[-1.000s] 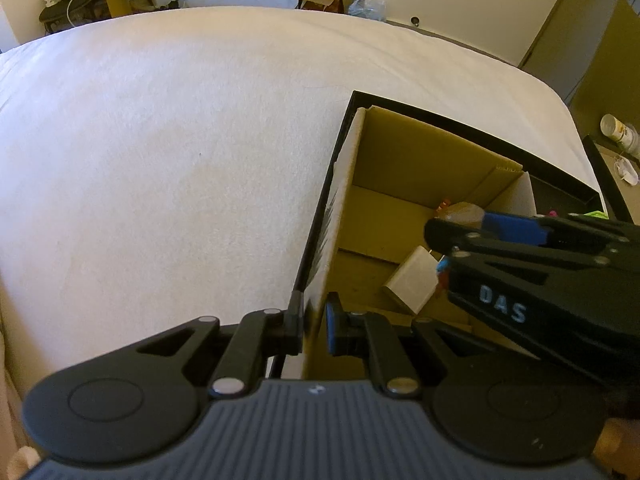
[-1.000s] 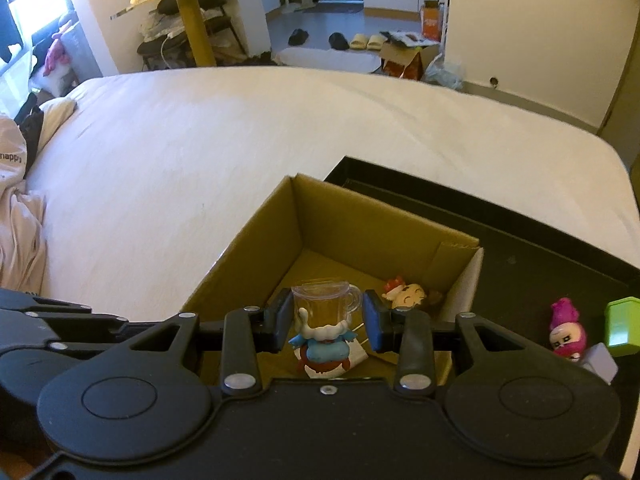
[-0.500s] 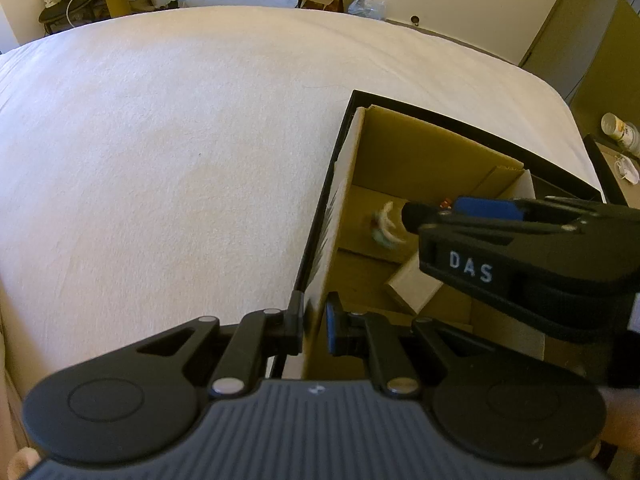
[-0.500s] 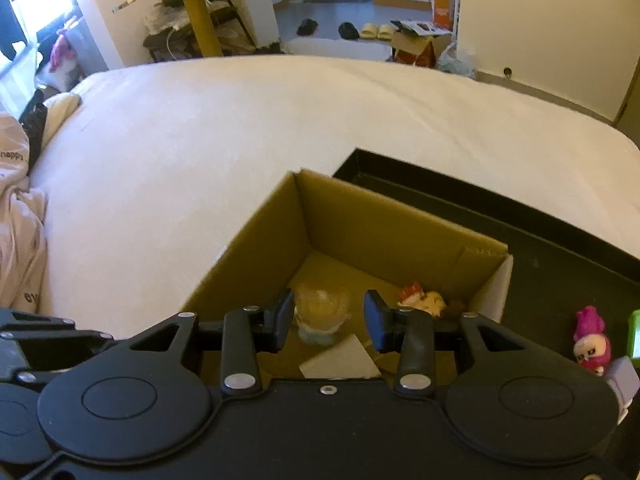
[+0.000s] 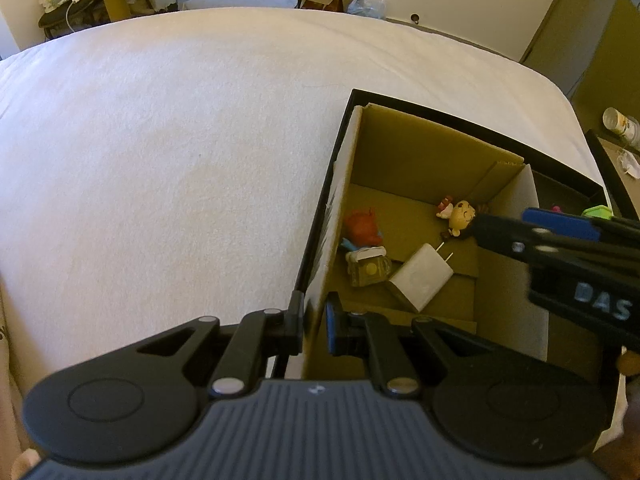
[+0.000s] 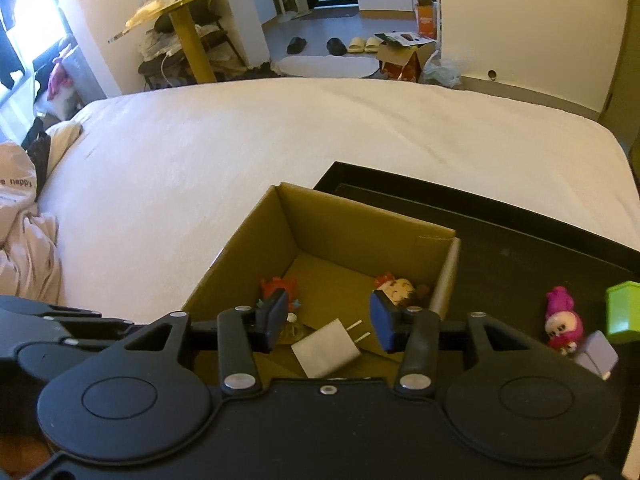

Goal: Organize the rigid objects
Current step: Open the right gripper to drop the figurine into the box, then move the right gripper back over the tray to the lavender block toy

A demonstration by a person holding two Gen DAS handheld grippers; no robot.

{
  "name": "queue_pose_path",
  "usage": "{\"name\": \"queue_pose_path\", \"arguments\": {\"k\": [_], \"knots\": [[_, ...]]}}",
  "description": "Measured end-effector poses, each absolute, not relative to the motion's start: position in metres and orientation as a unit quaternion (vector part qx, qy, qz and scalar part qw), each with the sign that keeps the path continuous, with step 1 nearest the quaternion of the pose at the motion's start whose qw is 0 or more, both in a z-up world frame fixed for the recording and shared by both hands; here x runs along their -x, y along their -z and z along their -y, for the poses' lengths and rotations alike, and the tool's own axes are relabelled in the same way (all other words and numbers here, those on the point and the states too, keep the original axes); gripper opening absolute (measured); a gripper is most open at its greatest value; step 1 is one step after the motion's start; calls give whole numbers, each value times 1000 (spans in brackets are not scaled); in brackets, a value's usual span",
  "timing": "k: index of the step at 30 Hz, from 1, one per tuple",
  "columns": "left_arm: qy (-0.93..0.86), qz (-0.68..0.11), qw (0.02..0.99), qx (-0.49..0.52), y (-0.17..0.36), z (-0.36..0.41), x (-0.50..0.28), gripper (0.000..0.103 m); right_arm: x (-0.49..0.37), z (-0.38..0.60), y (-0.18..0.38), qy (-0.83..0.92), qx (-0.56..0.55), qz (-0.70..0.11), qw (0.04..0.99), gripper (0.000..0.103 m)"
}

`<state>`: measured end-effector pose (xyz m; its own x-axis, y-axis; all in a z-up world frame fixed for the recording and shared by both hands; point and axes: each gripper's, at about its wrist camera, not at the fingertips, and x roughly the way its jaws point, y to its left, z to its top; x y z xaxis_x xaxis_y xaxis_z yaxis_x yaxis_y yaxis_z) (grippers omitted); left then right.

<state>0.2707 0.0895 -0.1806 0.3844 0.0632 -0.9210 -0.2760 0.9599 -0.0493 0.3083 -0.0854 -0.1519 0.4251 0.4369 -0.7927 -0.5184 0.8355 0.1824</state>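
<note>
An open cardboard box (image 6: 360, 224) stands in a black tray (image 6: 520, 248) on a white bed. My left gripper (image 5: 316, 320) is shut on the box's near left wall. A red-haired toy with a clear mug (image 5: 364, 248) lies on its side on the box floor, beside a white charger plug (image 5: 420, 276) and a round-faced figurine (image 5: 460, 214). My right gripper (image 6: 328, 320) hovers over the box's near edge; its jaws are opening and nothing is between them. Its fingers (image 5: 500, 232) reach in from the right in the left wrist view.
On the tray right of the box sit a pink figurine (image 6: 560, 320), a green cube (image 6: 624, 312) and a pale purple block (image 6: 598, 354). Crumpled bedding (image 6: 24, 248) lies at the bed's left. Beyond the bed are a yellow table (image 6: 188, 28), shoes and boxes.
My right gripper let go of the mug toy, which dropped onto the box floor. Its jaws spread apart and it drew back and up. The left gripper stayed put.
</note>
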Motion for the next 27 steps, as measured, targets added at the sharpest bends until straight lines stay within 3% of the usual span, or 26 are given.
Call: {"name": "queue_pose_path", "arguments": {"k": [27], "knots": [[-111,-548,825,80,182,-82,-273,10,-299,141,145,-248,31,-447,859,53]]}}
